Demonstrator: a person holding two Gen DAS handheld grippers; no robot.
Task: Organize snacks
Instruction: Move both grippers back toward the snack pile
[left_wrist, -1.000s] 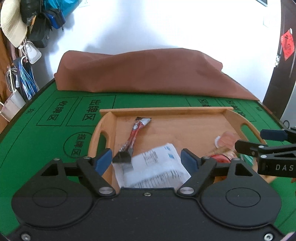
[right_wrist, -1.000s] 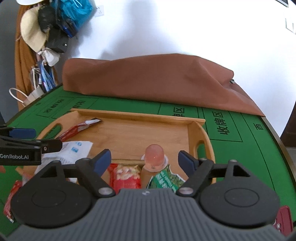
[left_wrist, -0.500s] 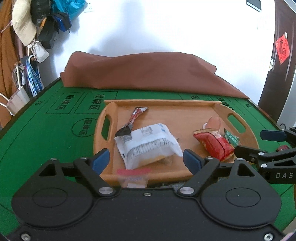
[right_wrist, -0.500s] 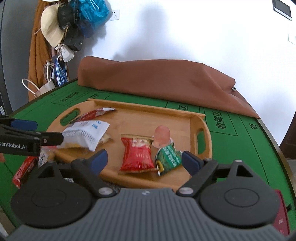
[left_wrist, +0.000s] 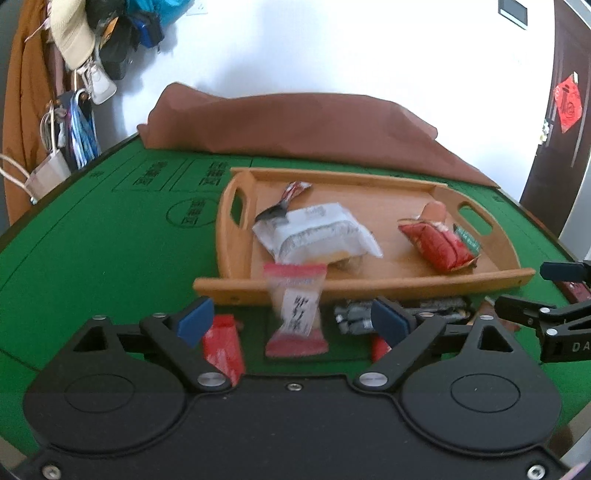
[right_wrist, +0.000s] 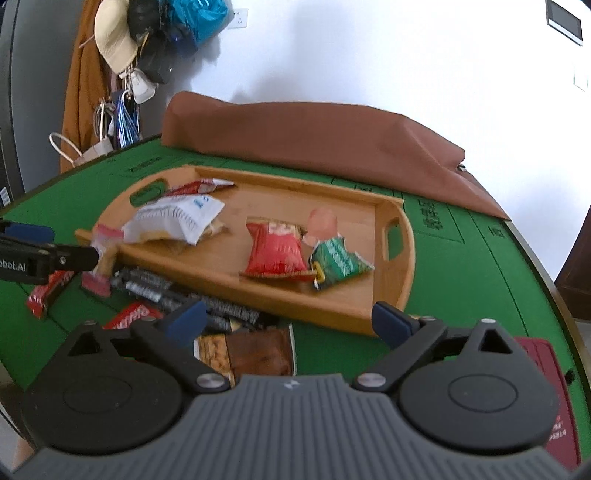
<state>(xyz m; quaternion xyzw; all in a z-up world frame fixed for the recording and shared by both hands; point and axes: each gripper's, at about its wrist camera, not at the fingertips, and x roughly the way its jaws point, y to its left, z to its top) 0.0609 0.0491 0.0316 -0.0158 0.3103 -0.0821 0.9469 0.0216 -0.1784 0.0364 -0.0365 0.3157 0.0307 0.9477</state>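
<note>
A wooden tray (left_wrist: 413, 282) (right_wrist: 402, 258) on the green table holds a white packet (left_wrist: 314, 230) (right_wrist: 173, 218), a red stick (left_wrist: 291, 194), a red bag (left_wrist: 436, 242) (right_wrist: 275, 251), a green packet (right_wrist: 338, 260) and a pink jelly cup (right_wrist: 323, 221). My left gripper (left_wrist: 293, 319) is open and empty, in front of the tray, with a clear red-ended packet (left_wrist: 295, 310) leaning on the tray's front edge between its fingers. My right gripper (right_wrist: 288, 319) is open and empty above loose snacks: dark sticks (right_wrist: 166, 291), a brown pack (right_wrist: 251, 350).
Red packets (left_wrist: 221, 343) (right_wrist: 48, 291) lie on the felt before the tray. A brown cloth heap (left_wrist: 303, 125) lies behind the tray. Bags and hats (left_wrist: 92, 48) hang at the left wall. A dark red box (right_wrist: 550, 387) lies at the right table edge.
Both grippers have pulled back and up from the tray, both empty. The white packet and the red bag now lie in the tray. Loose snacks in front of the tray have come into view.
</note>
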